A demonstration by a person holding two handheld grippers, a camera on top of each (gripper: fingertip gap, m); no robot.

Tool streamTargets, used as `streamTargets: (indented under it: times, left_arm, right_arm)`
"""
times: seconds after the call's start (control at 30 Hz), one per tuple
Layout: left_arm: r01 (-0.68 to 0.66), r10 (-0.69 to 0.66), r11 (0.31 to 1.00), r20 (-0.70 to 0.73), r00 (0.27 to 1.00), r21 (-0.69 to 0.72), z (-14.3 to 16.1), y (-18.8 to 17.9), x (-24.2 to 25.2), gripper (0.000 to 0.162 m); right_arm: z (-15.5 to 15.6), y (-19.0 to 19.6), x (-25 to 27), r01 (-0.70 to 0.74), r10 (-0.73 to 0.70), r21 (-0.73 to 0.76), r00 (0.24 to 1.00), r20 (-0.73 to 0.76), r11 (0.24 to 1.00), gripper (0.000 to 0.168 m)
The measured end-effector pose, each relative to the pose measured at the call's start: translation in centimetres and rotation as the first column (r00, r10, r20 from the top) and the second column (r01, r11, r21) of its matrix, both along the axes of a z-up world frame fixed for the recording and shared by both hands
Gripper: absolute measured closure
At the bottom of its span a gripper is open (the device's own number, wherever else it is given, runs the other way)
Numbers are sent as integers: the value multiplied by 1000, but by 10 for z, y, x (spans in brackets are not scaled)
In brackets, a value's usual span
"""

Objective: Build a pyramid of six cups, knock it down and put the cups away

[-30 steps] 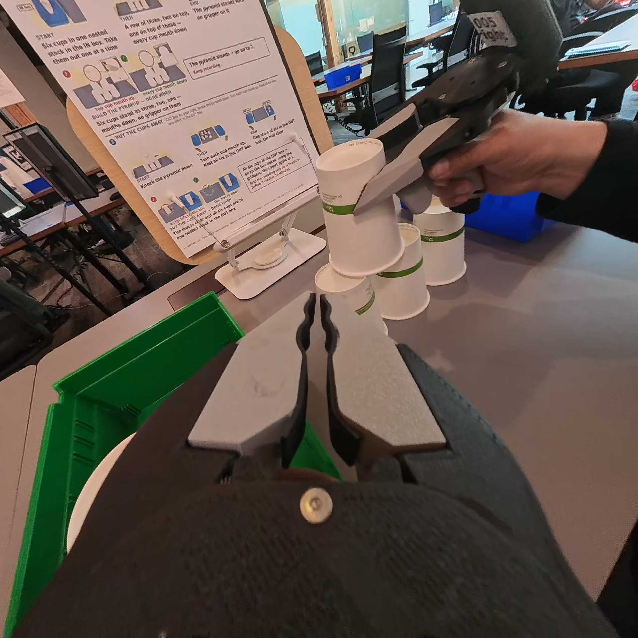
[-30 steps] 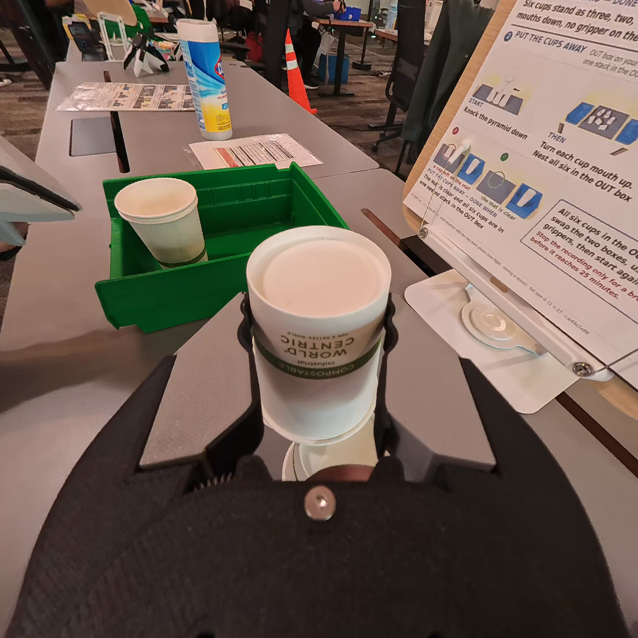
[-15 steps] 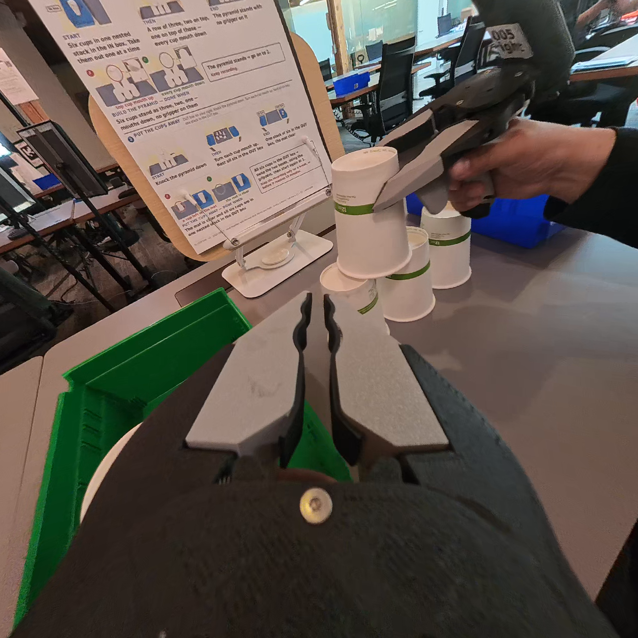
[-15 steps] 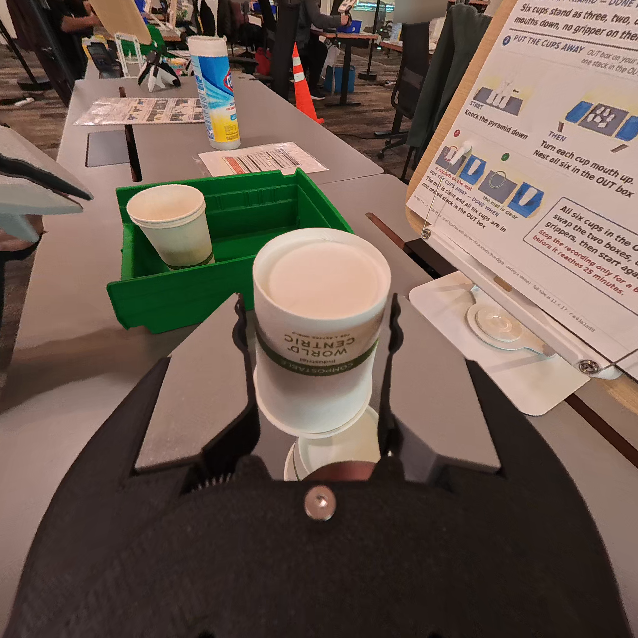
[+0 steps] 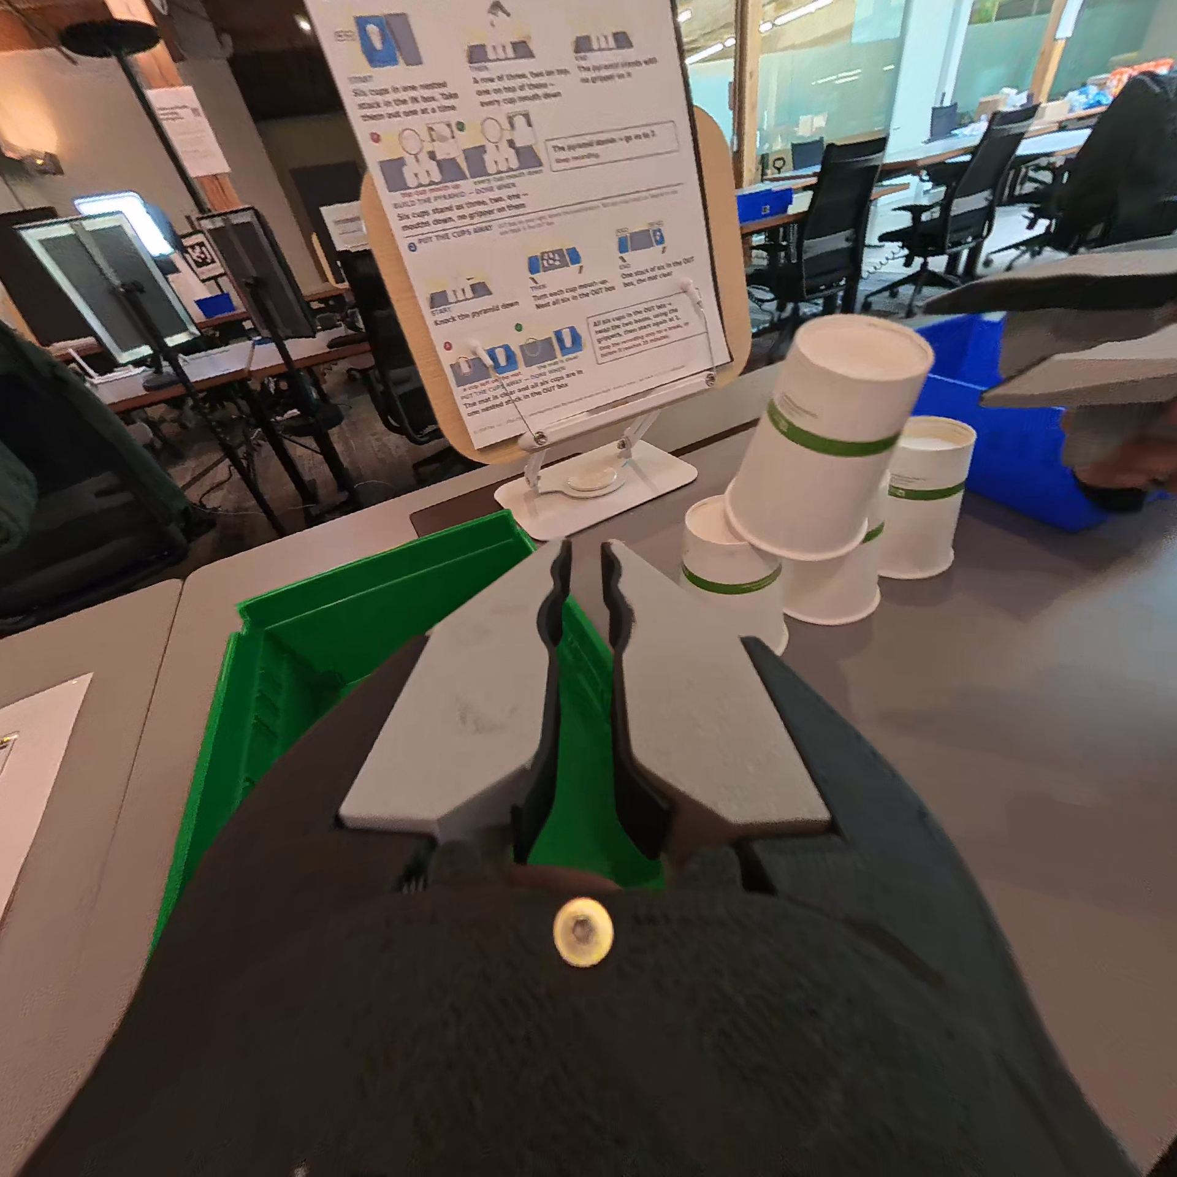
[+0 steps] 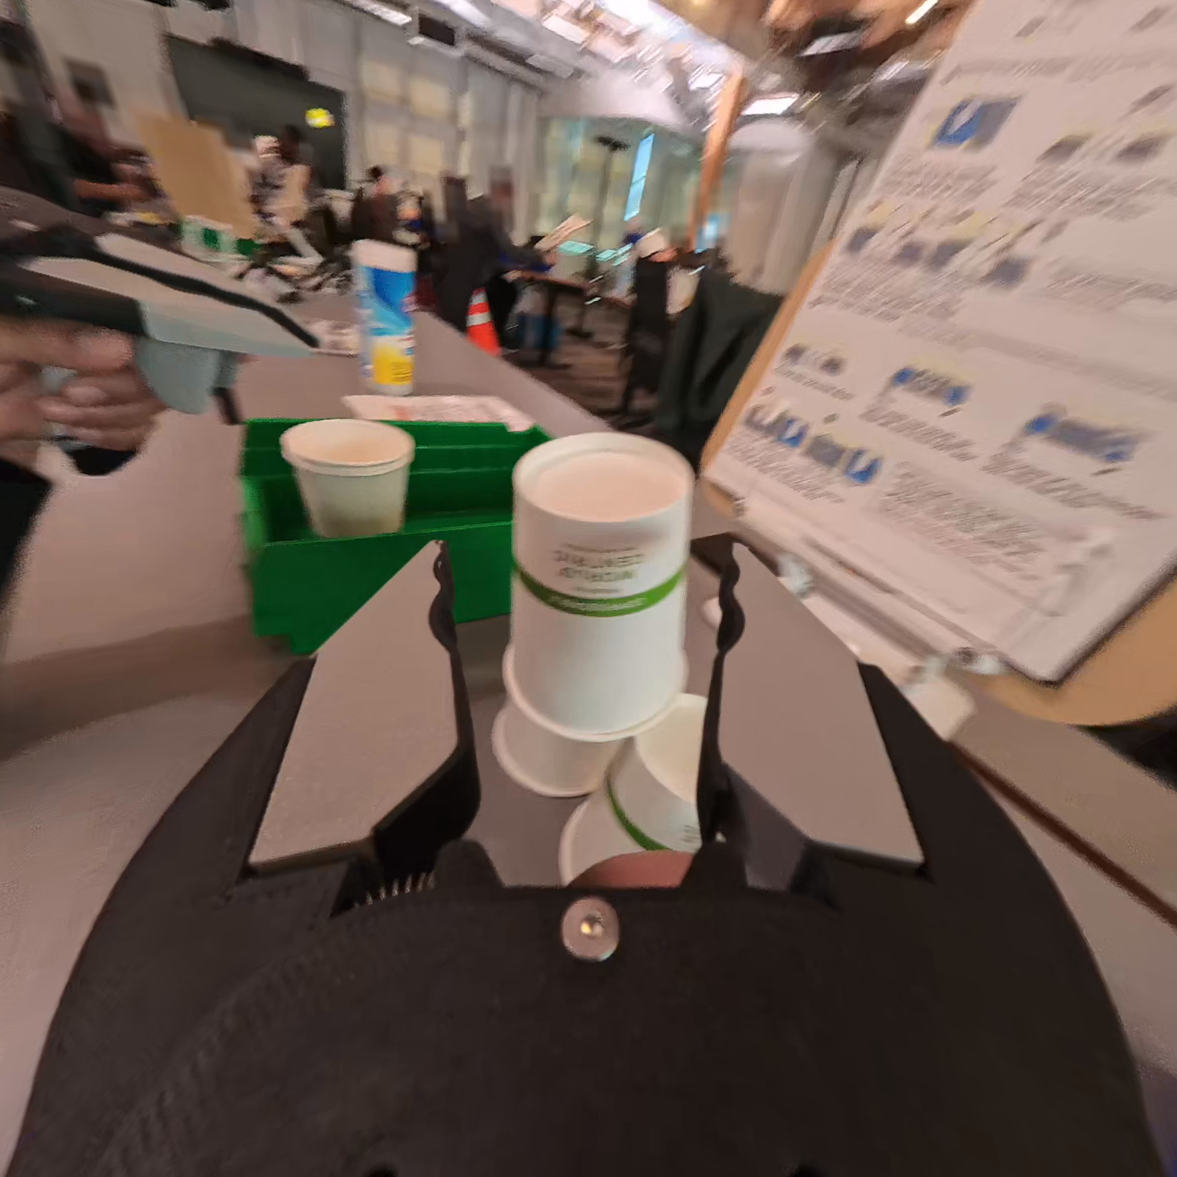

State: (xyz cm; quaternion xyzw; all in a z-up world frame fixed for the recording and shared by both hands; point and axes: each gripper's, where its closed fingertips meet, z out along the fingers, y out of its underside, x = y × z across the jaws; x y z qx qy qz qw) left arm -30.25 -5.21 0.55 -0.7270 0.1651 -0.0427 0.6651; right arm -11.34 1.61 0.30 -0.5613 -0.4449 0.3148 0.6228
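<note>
Three white paper cups with green bands stand mouth down in a row: the near cup (image 5: 732, 573), the middle cup (image 5: 828, 592) and the far cup (image 5: 923, 503). A fourth cup (image 5: 828, 446) sits tilted on the near two; it also shows in the right wrist view (image 6: 599, 592). My right gripper (image 6: 583, 573) is open, its jaws on either side of this top cup and clear of it. My left gripper (image 5: 584, 554) is shut and empty above the green bin (image 5: 356, 624). Nested cups (image 6: 347, 477) stand mouth up in that bin.
An instruction board on a white stand (image 5: 541, 223) stands behind the cups. A blue bin (image 5: 1019, 446) sits at the far right. A wipes canister (image 6: 385, 318) and papers lie beyond the green bin (image 6: 356, 592). Bare grey table lies to the right. About 15 cm separates my right fingertips from the near cup (image 5: 732, 573).
My right gripper has opened, let go of the top cup and drawn back from it. The cup now rests tilted on the row. My left gripper has shifted over the green bin.
</note>
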Motion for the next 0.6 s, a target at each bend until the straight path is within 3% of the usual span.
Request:
streamTargets:
  times: [0.07,0.13,0.27,0.33,0.43,0.6]
  left_arm:
    - [-12,11,1000,21,1000,11,3,-2,-4,155]
    - [2,-2,1000,25,1000,10,4,-3,-1,155]
    - [124,-124,991,-8,992,-40,-6,1,39,160]
    - [230,-241,963,-67,968,-142,-27,4,76,161]
    - [115,-181,962,-264,947,-246,-59,24,87,162]
    - [180,-293,918,-302,907,-353,-87,23,109,150]
  right_arm:
    - [11,12,19,163,-158,121,986,-48,979,92]
    - [11,21,22,210,-207,149,978,-38,966,97]
    - [4,23,9,147,-147,46,989,-16,988,100]
    - [-4,23,5,141,-141,50,990,-10,989,102]
    - [-19,9,2,98,-98,46,995,14,994,102]
    - [-68,-24,1,-37,35,9,982,186,999,105]
